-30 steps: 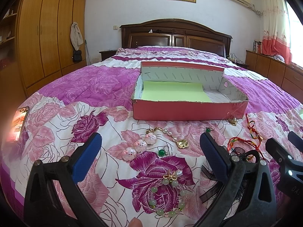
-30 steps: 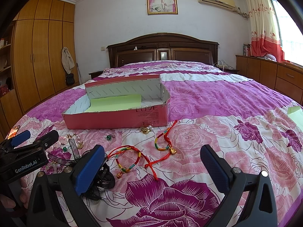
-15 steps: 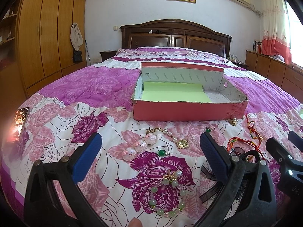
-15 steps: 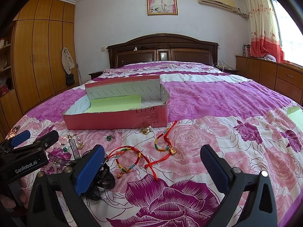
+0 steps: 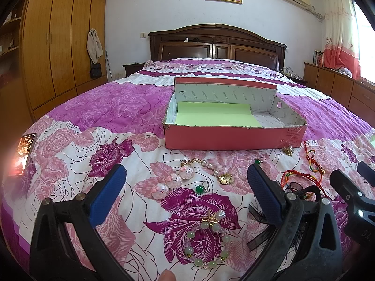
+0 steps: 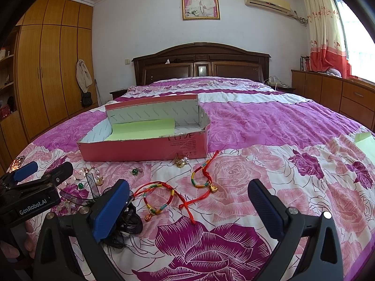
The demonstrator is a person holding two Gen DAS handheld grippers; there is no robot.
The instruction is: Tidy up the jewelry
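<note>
Beads, round and glassy, ring a bracelet [image 5: 206, 241] on quilted bedspread [image 5: 117, 107].

Bead bracelets [image 5: 206, 241] and red cord bracelets [image 6: 161, 199] lie scattered before the open pink box [image 5: 234, 138]

The right gripper [image 6: 187, 201] hangs wide apart above the flowered bedspread [image 6: 269, 126] — two red cord bracelets [image 6: 161, 199] lie between its fingers, before the pink box [image 6: 145, 147]; left gripper [image 6: 39, 175] nearby.

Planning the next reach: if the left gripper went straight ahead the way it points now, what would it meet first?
Probably the pig-bead charm string lying between the open left gripper fingers' line; beyond it, the pink box. Depth is uncertain.
</note>
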